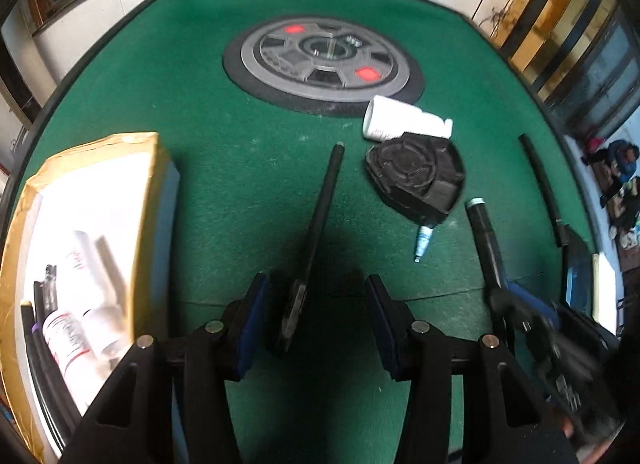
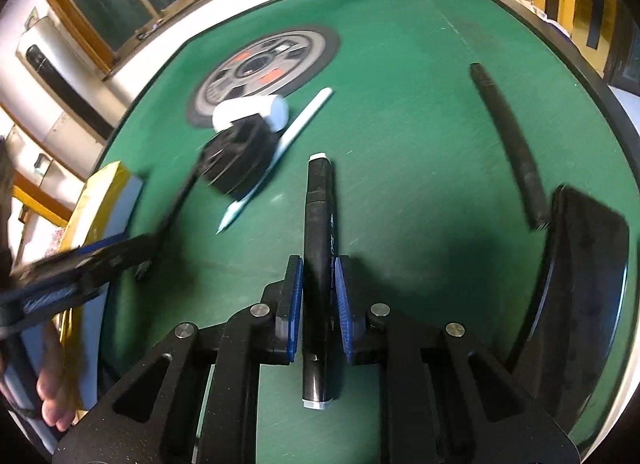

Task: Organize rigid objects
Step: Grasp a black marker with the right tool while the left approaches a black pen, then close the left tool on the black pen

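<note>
My left gripper (image 1: 316,300) is open, its jaws on either side of the near end of a long black rod (image 1: 320,216) that lies on the green felt table (image 1: 200,104). My right gripper (image 2: 318,284) is shut on a black marker (image 2: 319,240); it also shows in the left wrist view (image 1: 486,232). A black round ribbed part (image 1: 418,176) rests partly on a white bottle (image 1: 396,120) and a pale pen (image 1: 422,244). A box (image 1: 92,200) at the left holds white bottles and black rods.
A grey round hub (image 1: 320,60) with red patches sits in the table's middle. Another black rod (image 2: 508,140) lies on the right. A black curved plate (image 2: 576,284) sits at the near right edge. Windows and a wall stand beyond the table.
</note>
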